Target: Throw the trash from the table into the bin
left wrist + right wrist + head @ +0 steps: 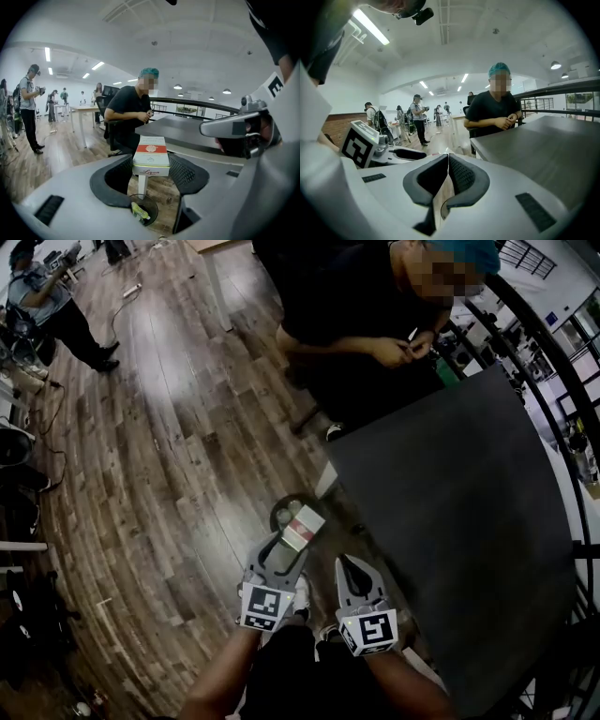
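Observation:
My left gripper (289, 547) is shut on a small white box with a red band (305, 524), held out over the floor left of the table. In the left gripper view the box (151, 155) sits pinched between the two black pads (187, 174). Right below it stands a round dark bin (143, 212) with a yellow-green scrap inside. From the head view the bin (278, 511) shows as a dark rim just past the box. My right gripper (350, 570) hangs beside the left one, shut with nothing in it; its pads (457, 172) meet.
A dark grey table (459, 512) fills the right side, its near corner close to my right gripper. A person in black (366, 315) sits at its far end. Another person (47, 306) stands far left on the wooden floor. A black railing (553, 371) runs behind the table.

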